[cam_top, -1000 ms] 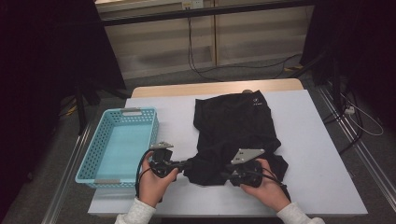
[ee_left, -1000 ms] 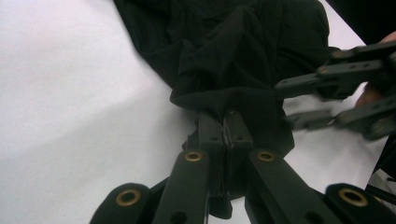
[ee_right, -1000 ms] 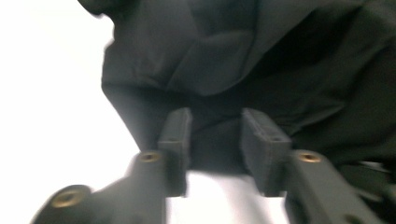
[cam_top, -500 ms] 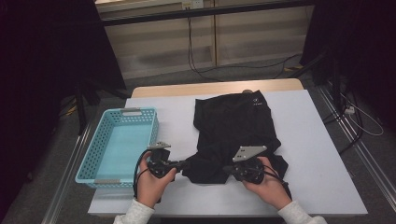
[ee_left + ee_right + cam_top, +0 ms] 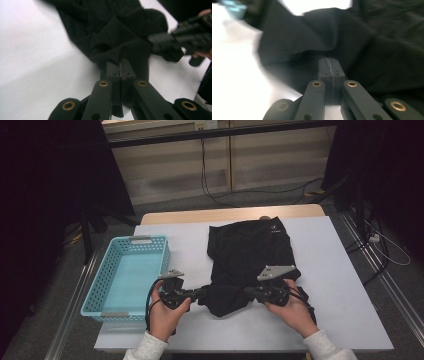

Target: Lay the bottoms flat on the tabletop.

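A black garment lies spread on the white table, its near edge bunched between my two grippers. My left gripper comes in from the left and is shut on a fold of that near edge; in the left gripper view the cloth is pinched at the tips of the left gripper. My right gripper faces it from the right, shut on the cloth beside it. In the right gripper view the dark fabric folds over the closed tips of the right gripper. The other gripper shows blurred at the right of the left gripper view.
A light blue perforated basket stands on the left part of the table, beside the left hand. Bare white tabletop stretches right of the garment. Cables lie on the floor beyond the table's far edge.
My right gripper has shifted a little up and to the right in the high view, taking the garment's near edge with it. The left gripper has stayed in place.
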Tool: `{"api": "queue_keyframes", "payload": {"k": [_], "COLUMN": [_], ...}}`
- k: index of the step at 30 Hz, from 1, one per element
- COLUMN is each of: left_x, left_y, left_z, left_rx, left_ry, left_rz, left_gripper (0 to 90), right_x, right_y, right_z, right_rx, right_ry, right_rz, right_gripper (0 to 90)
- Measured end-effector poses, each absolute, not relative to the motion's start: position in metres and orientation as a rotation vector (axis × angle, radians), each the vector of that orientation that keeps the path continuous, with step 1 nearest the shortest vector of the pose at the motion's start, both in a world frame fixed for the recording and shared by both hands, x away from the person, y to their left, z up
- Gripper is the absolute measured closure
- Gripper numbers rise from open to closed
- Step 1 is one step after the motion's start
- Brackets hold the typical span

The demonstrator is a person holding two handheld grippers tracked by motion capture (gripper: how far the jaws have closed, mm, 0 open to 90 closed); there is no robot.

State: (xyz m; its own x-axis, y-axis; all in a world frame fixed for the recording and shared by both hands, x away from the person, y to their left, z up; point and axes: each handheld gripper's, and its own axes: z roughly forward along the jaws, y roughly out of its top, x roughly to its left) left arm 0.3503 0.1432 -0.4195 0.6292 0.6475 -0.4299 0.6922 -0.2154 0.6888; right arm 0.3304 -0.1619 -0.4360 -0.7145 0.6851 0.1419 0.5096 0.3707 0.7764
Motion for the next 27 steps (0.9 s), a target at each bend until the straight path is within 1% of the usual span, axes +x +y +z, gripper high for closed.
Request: {"api": "queue_keyframes", "payload": {"k": [4, 9, 11, 12, 15, 16, 18, 23, 26, 27], "left_x": [0.354, 0.356, 0.357, 0.357, 0.357, 0.356, 0.356, 0.355, 0.355, 0.355], "left_y": [0.144, 0.151, 0.152, 0.152, 0.151, 0.151, 0.15, 0.149, 0.149, 0.149], "left_z": [-0.425, -0.426, -0.429, -0.431, -0.432, -0.432, -0.431, -0.431, -0.434, -0.434], "left_rx": [1.923, 1.943, 1.947, 1.948, 1.959, 1.96, 1.962, 1.965, 1.97, 1.973], "left_ry": [1.085, 1.13, 1.143, 1.146, 1.142, 1.14, 1.134, 1.131, 1.137, 1.132], "left_rz": [-0.039, -0.016, -0.015, -0.026, -0.028, -0.027, -0.026, -0.022, -0.027, -0.025], "left_gripper": [88.9, 88.3, 88.1, 87.9, 87.7, 87.7, 87.6, 87.6, 87.6, 87.7], "right_x": [0.353, 0.366, 0.368, 0.368, 0.364, 0.362, 0.357, 0.343, 0.333, 0.33], "right_y": [-0.152, -0.132, -0.124, -0.123, -0.123, -0.125, -0.128, -0.139, -0.146, -0.147], "right_z": [-0.45, -0.461, -0.465, -0.466, -0.463, -0.462, -0.458, -0.448, -0.443, -0.442], "right_rx": [1.111, 1.105, 1.075, 1.077, 1.076, 1.077, 1.084, 1.066, 1.056, 1.045], "right_ry": [2.393, 2.397, 2.402, 2.403, 2.388, 2.386, 2.37, 2.333, 2.338, 2.341], "right_rz": [1.177, 1.158, 1.126, 1.148, 1.109, 1.116, 1.138, 1.162, 1.206, 1.204], "right_gripper": [90.0, 89.4, 85.1, 81.3, 65.4, 65.2, 59.9, 56.3, 59.1, 62.5]}}
